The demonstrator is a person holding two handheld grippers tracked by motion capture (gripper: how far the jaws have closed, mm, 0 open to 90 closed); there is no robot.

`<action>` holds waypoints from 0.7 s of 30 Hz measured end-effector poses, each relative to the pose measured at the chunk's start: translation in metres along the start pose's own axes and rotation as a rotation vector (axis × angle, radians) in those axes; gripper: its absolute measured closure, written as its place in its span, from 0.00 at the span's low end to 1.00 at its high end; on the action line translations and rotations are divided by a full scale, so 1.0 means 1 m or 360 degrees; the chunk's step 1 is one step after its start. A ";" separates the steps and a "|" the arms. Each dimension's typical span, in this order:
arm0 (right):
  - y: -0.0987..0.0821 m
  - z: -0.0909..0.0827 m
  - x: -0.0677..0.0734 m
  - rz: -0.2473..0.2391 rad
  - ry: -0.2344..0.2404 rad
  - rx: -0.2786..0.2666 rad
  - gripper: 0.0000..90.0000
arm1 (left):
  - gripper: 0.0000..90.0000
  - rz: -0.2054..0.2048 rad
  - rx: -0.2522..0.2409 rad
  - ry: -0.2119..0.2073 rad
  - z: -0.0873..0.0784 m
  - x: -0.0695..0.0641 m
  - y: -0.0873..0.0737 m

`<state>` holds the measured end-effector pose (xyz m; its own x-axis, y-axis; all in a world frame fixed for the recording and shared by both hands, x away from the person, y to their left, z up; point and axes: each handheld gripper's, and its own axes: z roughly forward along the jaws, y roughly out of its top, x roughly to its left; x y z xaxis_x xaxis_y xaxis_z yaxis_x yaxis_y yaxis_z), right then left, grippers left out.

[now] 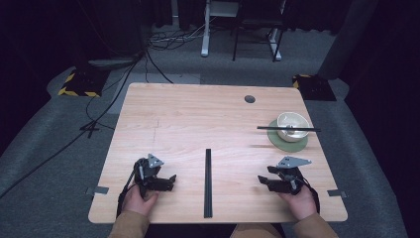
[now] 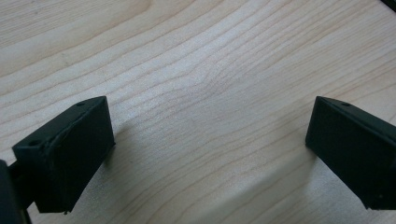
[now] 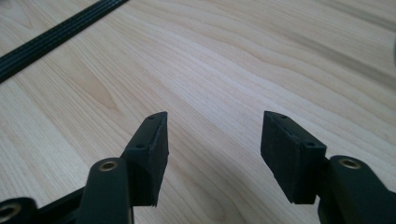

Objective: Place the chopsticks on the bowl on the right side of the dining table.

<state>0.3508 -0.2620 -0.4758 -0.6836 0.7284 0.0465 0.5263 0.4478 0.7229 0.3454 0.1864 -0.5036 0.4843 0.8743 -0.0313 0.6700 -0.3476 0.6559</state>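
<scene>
The left tongs (image 1: 171, 179) rest low over the near left of the counter (image 1: 198, 119), jaws spread wide with bare wood between them; the left gripper view gives the same, two black pads far apart over pale grain and their shadows on it. The right tongs (image 1: 261, 181) sit at the near right, also spread and holding nothing; their own view (image 3: 212, 140) shows the gap between the pads open onto wood. Both tips point inward, toward a black strip (image 1: 208, 183) that lies flat between them at the near middle, touching neither. Its long axis runs near to far, from close to the near edge up to about the counter's middle. From above it reads as a plain thin dark bar; the right gripper view (image 3: 56, 32) catches a stretch of it at the far left corner and brings out lengthwise ridges along its top. The high view alone takes in the far right, where a pale bowl (image 1: 292, 124) stands on a green mat (image 1: 277, 141) with black chopsticks (image 1: 288, 129) laid across its rim, lying left to right.
</scene>
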 end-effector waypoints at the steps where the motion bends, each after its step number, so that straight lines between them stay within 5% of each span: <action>1: -0.002 0.001 -0.001 0.0003 -0.0001 0.0009 0.46 | 0.01 0.0000 -0.0001 0.0002 0.000 0.000 0.000; 17: -0.025 0.014 0.008 -0.0087 -0.0004 -0.0096 0.44 | 0.01 0.0001 -0.0002 0.0002 0.000 0.000 0.000; 21: -0.023 0.017 0.006 -0.0110 -0.0013 -0.0072 0.31 | 0.01 -0.0001 0.0000 -0.0001 0.000 0.000 0.000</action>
<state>0.3429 -0.2592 -0.5034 -0.7131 0.7010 -0.0102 0.4544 0.4732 0.7547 0.3454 0.1864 -0.5037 0.4843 0.8743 -0.0318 0.6703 -0.3474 0.6558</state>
